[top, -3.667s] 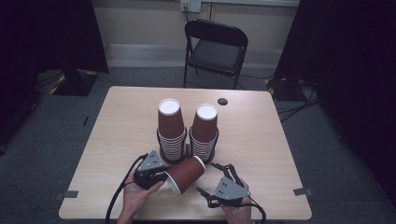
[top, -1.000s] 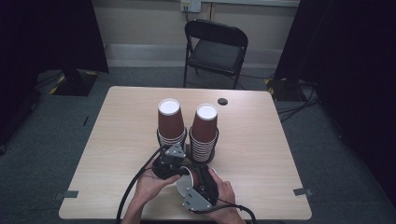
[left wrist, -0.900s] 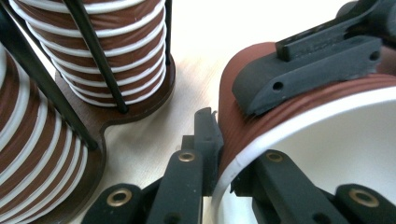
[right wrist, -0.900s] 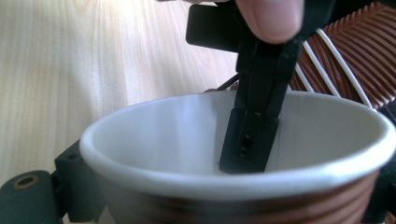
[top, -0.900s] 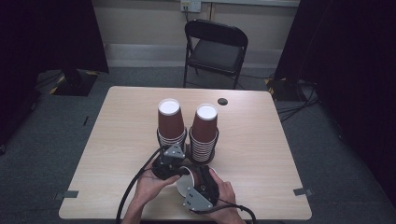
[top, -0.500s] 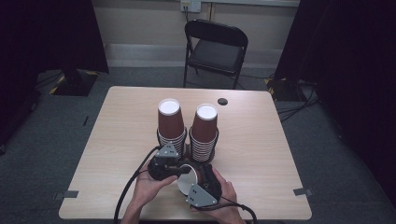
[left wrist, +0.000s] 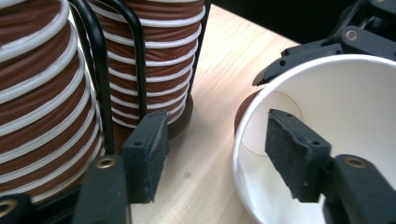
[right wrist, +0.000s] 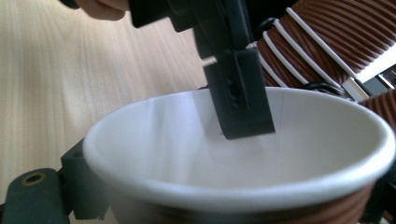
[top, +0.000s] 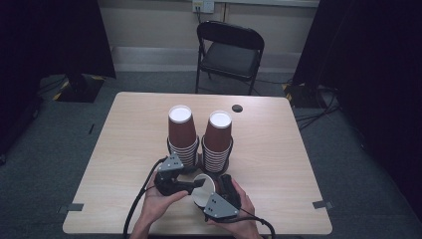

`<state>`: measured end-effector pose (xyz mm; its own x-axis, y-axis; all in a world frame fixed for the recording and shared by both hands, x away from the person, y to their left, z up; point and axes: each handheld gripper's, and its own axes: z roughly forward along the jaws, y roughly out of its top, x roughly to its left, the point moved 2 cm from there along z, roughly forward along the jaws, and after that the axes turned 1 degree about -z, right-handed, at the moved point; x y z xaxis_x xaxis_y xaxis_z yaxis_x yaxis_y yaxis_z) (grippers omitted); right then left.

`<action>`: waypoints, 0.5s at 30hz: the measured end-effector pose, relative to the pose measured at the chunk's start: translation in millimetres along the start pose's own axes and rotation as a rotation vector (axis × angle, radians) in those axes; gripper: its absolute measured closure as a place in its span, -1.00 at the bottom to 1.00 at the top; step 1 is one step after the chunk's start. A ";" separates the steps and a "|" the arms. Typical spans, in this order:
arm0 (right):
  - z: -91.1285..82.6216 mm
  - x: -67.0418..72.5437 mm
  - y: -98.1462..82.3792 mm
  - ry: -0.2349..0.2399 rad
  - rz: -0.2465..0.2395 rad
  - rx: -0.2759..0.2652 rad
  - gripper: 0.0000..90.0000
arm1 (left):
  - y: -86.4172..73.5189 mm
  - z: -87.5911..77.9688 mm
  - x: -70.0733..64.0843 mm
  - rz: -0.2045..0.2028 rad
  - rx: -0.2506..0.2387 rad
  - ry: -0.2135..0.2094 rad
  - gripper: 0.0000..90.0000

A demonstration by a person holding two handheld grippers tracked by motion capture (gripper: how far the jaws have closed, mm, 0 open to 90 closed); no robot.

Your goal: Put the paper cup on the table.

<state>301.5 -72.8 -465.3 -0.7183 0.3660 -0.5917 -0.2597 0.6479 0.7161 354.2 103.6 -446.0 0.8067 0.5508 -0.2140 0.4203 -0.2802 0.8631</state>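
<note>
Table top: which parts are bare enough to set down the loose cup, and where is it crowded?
The table is bare left of the left cup stack, and right of the right cup stack to the edge. It is crowded at the near middle, where both hands hold the loose cup before the stacks.

A light wood-grain table (top: 124,144) carries everything here. Just beyond the two grippers, two black wire racks stand side by side on it, each loaded with a tall stack of brown paper cups: the left stack (top: 181,137) just ahead of the left gripper (top: 191,185), the right stack (top: 217,142) just ahead of the right gripper (top: 214,191). A small dark round disc (top: 237,108) lies well beyond both stacks, near the far edge. Both forearms come over the near edge. The single cup (top: 201,189) between the grippers is off the surface or touching it; I cannot tell.
</note>
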 end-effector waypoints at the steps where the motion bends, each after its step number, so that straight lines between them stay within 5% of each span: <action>1: -0.5 -1.4 -0.9 -0.004 0.005 -0.004 -0.77 | -0.3 -0.5 0.0 0.000 -0.007 -0.002 -0.18; 6: -2.0 -5.0 -3.9 -0.011 0.049 -0.019 -0.77 | -1.2 -4.0 -0.3 -0.002 -0.041 0.003 -0.30; 11: -5.6 -7.3 -7.0 -0.025 0.088 -0.030 -0.76 | -0.4 -8.1 3.0 -0.019 -0.087 0.071 -0.43; 15: -9.4 -12.3 -10.8 -0.040 0.129 -0.034 -0.76 | -1.0 -15.2 6.0 -0.040 -0.145 0.069 -0.46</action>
<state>307.1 -90.6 -462.3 -0.7211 0.4717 -0.5075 -0.1888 0.5710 0.7989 352.3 119.1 -441.2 0.7583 0.6131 -0.2218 0.3828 -0.1433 0.9126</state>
